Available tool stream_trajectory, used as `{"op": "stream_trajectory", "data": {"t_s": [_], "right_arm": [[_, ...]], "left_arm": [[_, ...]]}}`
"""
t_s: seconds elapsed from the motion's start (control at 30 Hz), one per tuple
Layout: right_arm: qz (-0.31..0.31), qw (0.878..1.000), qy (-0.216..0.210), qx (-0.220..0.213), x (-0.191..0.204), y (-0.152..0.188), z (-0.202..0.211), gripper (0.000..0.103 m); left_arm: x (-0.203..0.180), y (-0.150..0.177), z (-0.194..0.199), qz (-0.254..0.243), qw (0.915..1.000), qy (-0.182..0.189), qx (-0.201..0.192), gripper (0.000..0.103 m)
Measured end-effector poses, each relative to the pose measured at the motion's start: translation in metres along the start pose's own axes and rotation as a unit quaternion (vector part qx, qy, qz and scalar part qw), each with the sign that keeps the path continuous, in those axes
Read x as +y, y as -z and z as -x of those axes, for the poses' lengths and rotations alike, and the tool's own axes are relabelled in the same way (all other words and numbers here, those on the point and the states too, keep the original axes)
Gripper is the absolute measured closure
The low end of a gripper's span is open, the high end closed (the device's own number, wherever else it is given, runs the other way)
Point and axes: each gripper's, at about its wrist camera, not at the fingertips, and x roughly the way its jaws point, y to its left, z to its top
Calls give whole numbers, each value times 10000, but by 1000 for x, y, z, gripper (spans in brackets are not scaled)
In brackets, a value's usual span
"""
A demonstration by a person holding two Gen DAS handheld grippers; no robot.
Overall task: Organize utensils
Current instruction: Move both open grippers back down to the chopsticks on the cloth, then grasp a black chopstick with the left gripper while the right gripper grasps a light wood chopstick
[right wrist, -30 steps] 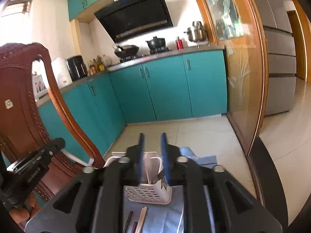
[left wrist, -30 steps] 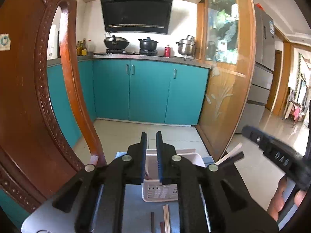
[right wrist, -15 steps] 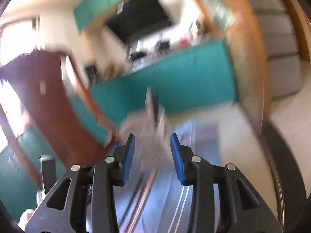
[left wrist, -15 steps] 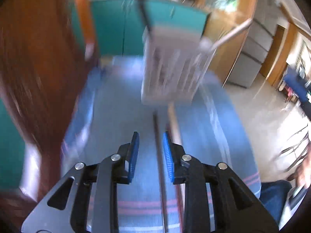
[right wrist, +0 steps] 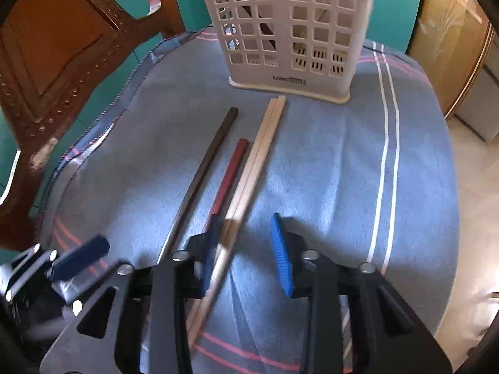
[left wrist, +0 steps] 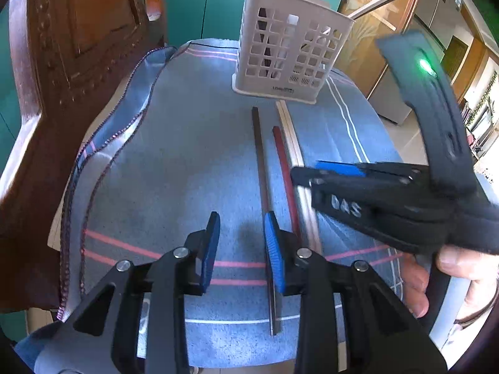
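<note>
A white lattice utensil holder [left wrist: 291,50] [right wrist: 290,31] stands at the far end of a blue cloth, with a few sticks in it. In front of it lie a dark brown chopstick [left wrist: 260,155] [right wrist: 205,162], a red chopstick [left wrist: 283,168] [right wrist: 229,174] and a pale wooden pair [left wrist: 294,155] [right wrist: 252,165]. My left gripper [left wrist: 241,240] is open, low over the cloth, its right finger by the dark chopstick. My right gripper [right wrist: 246,243] [left wrist: 315,174] is open over the near part of the pale pair, which runs under its left finger.
The blue striped cloth [left wrist: 174,162] [right wrist: 327,162] covers a small round table. A carved wooden chair [left wrist: 68,71] [right wrist: 59,71] stands close on the left. Teal cabinets [left wrist: 193,3] and a tiled floor [right wrist: 474,171] lie beyond.
Both grippers have tilted down from facing the kitchen to just above the chopstick row on the cloth. Both have opened wider.
</note>
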Motion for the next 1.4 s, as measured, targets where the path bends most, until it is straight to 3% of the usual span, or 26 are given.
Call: {"op": "stream_trajectory", "data": {"t_s": [0.1, 0.2, 0.27, 0.43, 0.6, 0.7, 0.83, 1.07, 1.3, 1.4], "right_arm": [[-62, 10000, 56, 44, 5, 0, -2, 89], [-500, 9981, -353, 50, -10, 5, 1, 92], [-825, 9951, -534, -90, -25, -3, 12, 97], [-1567, 9833, -776, -496, -57, 16, 36, 97], [-1820, 9815, -552, -215, -79, 32, 40, 96], [-1894, 9810, -406, -96, -87, 39, 36, 86], [-1558, 9875, -202, -150, -85, 27, 36, 84], [-333, 9989, 335, 2, -55, -21, 15, 83], [-163, 9989, 438, 23, -56, -39, -13, 83], [-2, 9987, 515, -3, -56, -39, -13, 83]], "left_arm": [[1, 4, 4, -7, 10000, 27, -11, 67], [3, 6, 5, 12, 10000, 41, 0, 67], [4, 6, 5, 43, 10000, 46, 15, 67], [0, 5, 3, 11, 10000, 79, 43, 66], [-9, 4, 0, -112, 9998, 117, 82, 65], [-13, 1, -7, -201, 9997, -4, 164, 65], [-18, -7, -18, -284, 9992, -78, 276, 65], [-15, -49, -53, -220, 9981, -149, 549, 65], [-17, -100, -92, -594, 9922, -608, 913, 66], [-18, -111, -101, -675, 9909, -630, 978, 66]]}}
